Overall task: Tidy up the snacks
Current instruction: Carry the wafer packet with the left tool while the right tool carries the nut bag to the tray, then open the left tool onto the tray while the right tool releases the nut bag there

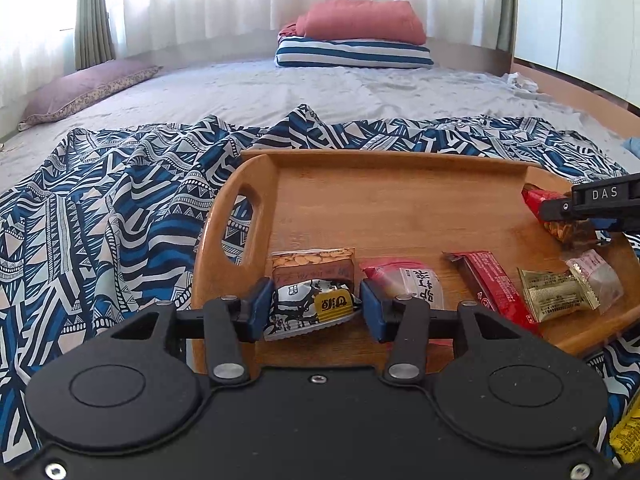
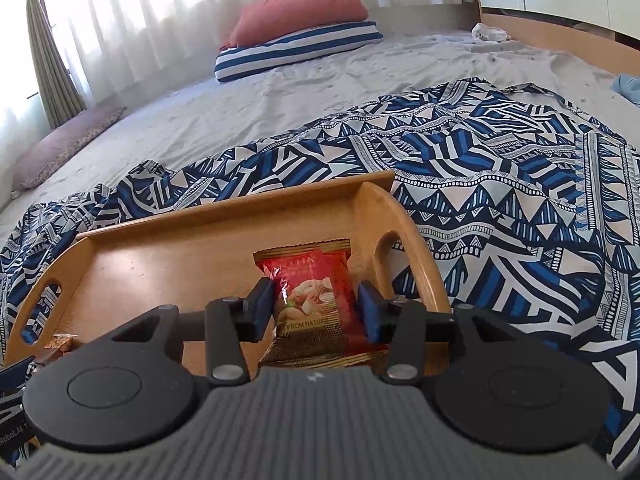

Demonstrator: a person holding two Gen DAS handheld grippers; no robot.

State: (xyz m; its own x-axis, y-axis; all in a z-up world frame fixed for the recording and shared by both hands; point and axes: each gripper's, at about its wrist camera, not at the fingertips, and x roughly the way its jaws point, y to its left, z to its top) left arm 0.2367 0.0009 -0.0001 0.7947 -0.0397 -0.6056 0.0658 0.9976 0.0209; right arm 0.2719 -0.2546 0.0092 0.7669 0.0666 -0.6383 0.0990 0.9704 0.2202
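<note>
On a patterned blue-and-white cloth [image 1: 132, 216] spread over the bed sits a wooden tray [image 1: 400, 168], and most of the snacks already lie in it. Along the tray's near edge, seen from the left wrist, are a peanut bar [image 1: 314, 266], a clear pouch with red print [image 1: 412, 282], a dark red bar [image 1: 496, 284], a gold packet [image 1: 554, 294] and a small clear packet [image 1: 596, 276], side by side but loosely, some askew. The left gripper [image 1: 312, 304] has its blue pads either side of a black-and-white packet with a yellow label [image 1: 310, 306], pressed against it, so it appears to be gripping that packet just over the tray's near left corner. The right gripper [image 2: 316, 306] holds a red nut packet [image 2: 310, 292] between its pads at the tray's far right end, close to the handle cut-out; whether the packet already rests on the wood I cannot tell. By my judgement the gathering is nearly done: both held packets need setting down and releasing, a yellow wrapper [image 1: 626, 436] still lies off the tray on the cloth at the right edge, and the row could be straightened.
</note>
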